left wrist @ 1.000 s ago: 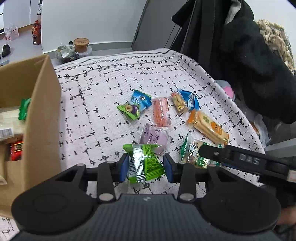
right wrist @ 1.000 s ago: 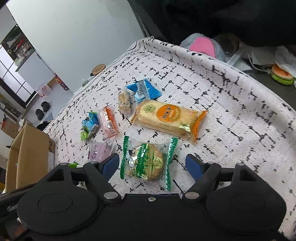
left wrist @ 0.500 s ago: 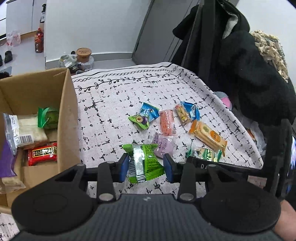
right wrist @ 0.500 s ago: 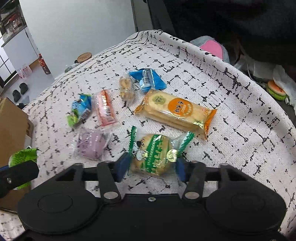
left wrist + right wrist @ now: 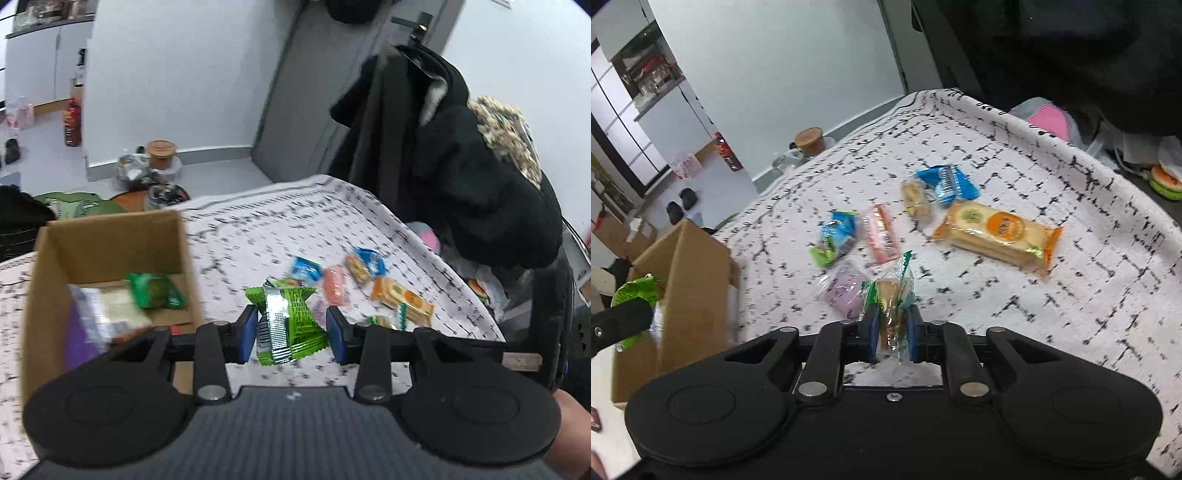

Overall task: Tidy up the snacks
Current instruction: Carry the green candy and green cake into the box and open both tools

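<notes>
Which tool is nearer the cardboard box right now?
Left. The left tool, holding a green packet, is right beside the cardboard box. The right tool, gripping a clear-wrapped snack, sits further out over the tablecloth.

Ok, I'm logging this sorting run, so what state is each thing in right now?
left gripper: shut on the green snack packet, lifted beside the box.
right gripper: shut on the green-striped cookie pack, squeezed narrow.
cardboard box: open, snacks inside.
orange cracker pack: lying flat on the cloth.
purple snack: lying on the cloth.
</notes>
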